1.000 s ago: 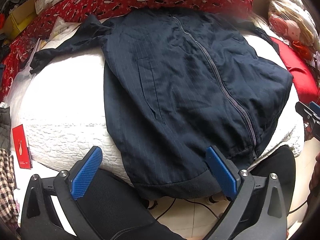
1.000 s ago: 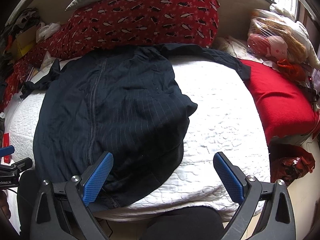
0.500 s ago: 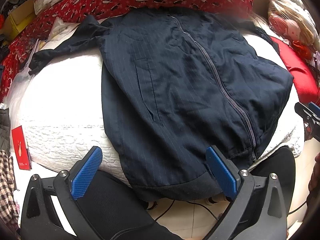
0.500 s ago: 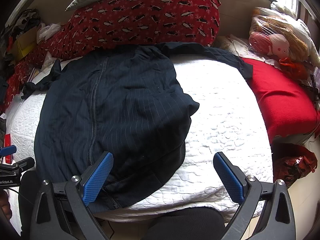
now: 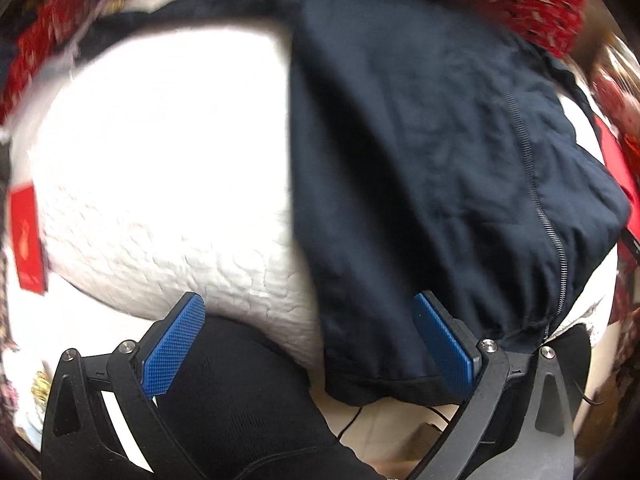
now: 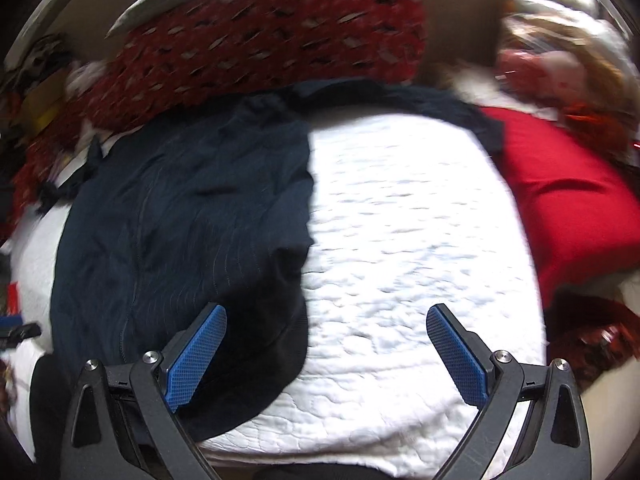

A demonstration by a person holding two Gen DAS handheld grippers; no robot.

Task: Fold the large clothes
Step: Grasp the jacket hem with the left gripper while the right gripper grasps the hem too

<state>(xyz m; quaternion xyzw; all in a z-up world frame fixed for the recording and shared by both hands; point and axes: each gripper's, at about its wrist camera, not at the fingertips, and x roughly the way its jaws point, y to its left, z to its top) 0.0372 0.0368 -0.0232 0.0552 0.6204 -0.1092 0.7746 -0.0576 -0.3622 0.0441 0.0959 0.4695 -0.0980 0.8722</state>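
White quilted bed (image 6: 400, 240), red patterned pillow (image 6: 272, 36) at its far edge. The dark zip jacket (image 5: 440, 168) lies flat there, hem nearest you. Your left tool (image 5: 310, 338) and right tool (image 6: 326, 350) both gape wide, holding nothing.

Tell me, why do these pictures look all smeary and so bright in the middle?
Left wrist view: motion blur smears the navy jacket, and the white quilt is blown out by glare. Right wrist view: the red patterned pillow is streaked, while the gripper fingers stay sharp; fisheye bends the edges.
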